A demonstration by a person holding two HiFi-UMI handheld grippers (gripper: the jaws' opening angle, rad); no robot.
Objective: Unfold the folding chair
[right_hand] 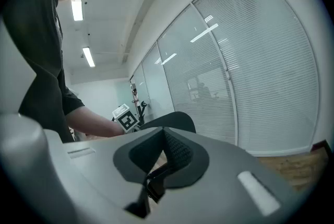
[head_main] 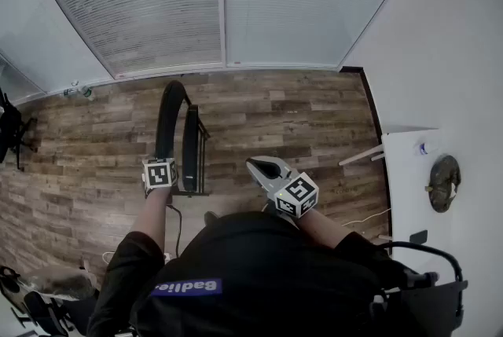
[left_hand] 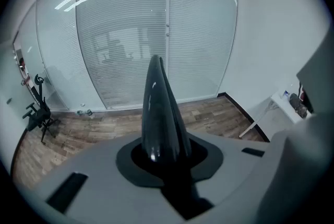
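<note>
1. Now the folding chair (head_main: 177,135) stands folded and upright on the wooden floor (head_main: 299,123), toward its far edge.
2. The left gripper (head_main: 167,177) has its jaws clamped on the chair's top edge, likely to steady it.
3. The right gripper (head_main: 260,166) has its jaws closed and empty, free to pull the seat.

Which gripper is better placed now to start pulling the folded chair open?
Probably the left gripper: its jaws are already closed on a black panel of the folded chair. The right gripper is shut, empty and apart from the chair.
</note>
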